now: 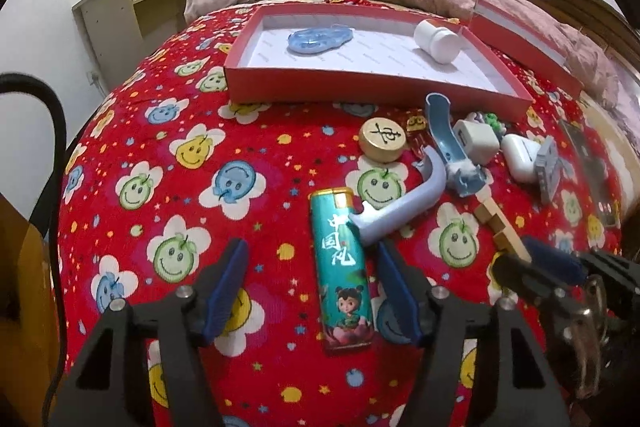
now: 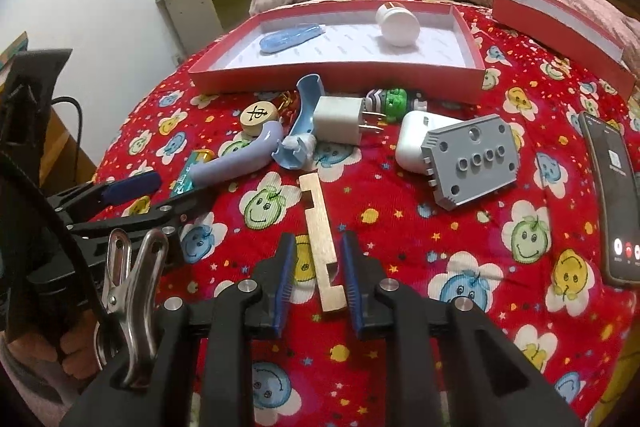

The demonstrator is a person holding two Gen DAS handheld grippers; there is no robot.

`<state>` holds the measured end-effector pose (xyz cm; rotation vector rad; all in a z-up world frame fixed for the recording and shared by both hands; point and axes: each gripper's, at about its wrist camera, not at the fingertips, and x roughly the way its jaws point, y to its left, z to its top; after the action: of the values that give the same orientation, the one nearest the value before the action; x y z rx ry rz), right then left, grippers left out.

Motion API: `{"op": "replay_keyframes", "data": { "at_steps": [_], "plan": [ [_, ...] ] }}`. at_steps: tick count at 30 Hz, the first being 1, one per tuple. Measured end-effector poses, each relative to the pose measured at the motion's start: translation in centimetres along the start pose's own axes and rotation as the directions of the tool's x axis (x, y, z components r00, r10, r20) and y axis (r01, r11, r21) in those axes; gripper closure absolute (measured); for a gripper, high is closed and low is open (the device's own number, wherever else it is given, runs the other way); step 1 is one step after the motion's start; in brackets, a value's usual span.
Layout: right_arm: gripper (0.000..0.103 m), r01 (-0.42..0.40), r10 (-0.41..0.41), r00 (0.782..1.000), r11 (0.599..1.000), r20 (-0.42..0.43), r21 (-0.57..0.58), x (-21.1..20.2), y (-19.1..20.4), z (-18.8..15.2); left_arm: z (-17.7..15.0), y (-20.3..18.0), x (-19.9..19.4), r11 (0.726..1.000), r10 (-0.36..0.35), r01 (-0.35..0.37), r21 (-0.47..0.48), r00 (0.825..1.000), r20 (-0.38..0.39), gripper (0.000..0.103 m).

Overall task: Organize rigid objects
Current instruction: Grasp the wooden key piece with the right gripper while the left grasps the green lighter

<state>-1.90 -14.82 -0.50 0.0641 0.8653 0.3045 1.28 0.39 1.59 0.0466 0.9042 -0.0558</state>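
Left wrist view. Bedspread (image 1: 168,155), red with smiling flowers, carries all items. Red box (image 1: 376,94), open, is set toward the far edge of the bedspread; a blue clear piece (image 1: 320,39) and a white bottle (image 1: 436,41) are already lodged in it. Lighter (image 1: 340,267), teal, is laid flat between the pads of the left gripper (image 1: 312,283); the jaws are spread, and bare cloth is seen on both sides, so nothing is gripped. A lilac curved piece (image 1: 412,203) is propped on the lighter's far end. A round chess piece (image 1: 381,139) is placed just beyond.

Right wrist view. Wooden notched bar (image 2: 320,239) is laid lengthwise between the pads of the right gripper (image 2: 318,279); the jaws are narrow but apart from the wood, with slim gaps showing, so the bar is not clamped. Loose goods near the box's near wall are noted: white charger (image 2: 340,123), earbud case (image 2: 416,143), grey studded block (image 2: 472,163), blue slide piece (image 2: 304,119). A phone (image 2: 612,195) is found at the right edge.

Step judged: each tool is lined up over its pick, closing not yet done. Next move calls for a squeeze on the bar, a lift and carriage to the box; the lighter's grip is likely to disturb the lilac piece.
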Motion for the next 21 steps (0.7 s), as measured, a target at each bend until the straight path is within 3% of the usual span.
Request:
{"op": "replay_keyframes", "data": {
  "at_steps": [4,7,9,21],
  "plan": [
    [0.079,0.036,-0.036,0.999,0.999,0.011,-0.024,0.0,0.6,-0.2,0.0,0.3,-0.4,1.000,-0.013,0.013,-0.018,1.000,-0.012,0.054],
    [0.087,0.073,-0.072,0.997,0.996,0.019,-0.044,0.0,0.9,-0.4,-0.6,0.9,-0.9,0.999,-0.024,0.024,-0.034,1.000,-0.015,0.066],
    [0.091,0.064,-0.064,0.998,0.997,0.020,-0.036,-0.1,0.9,-0.5,-1.0,1.3,-1.1,0.999,-0.039,0.038,-0.039,0.999,-0.019,0.067],
    [0.091,0.003,-0.003,1.000,1.000,0.018,0.002,-0.9,1.1,-1.1,-2.2,2.1,-2.2,0.994,-0.097,0.095,-0.055,0.995,-0.019,0.079]
  ]
}}
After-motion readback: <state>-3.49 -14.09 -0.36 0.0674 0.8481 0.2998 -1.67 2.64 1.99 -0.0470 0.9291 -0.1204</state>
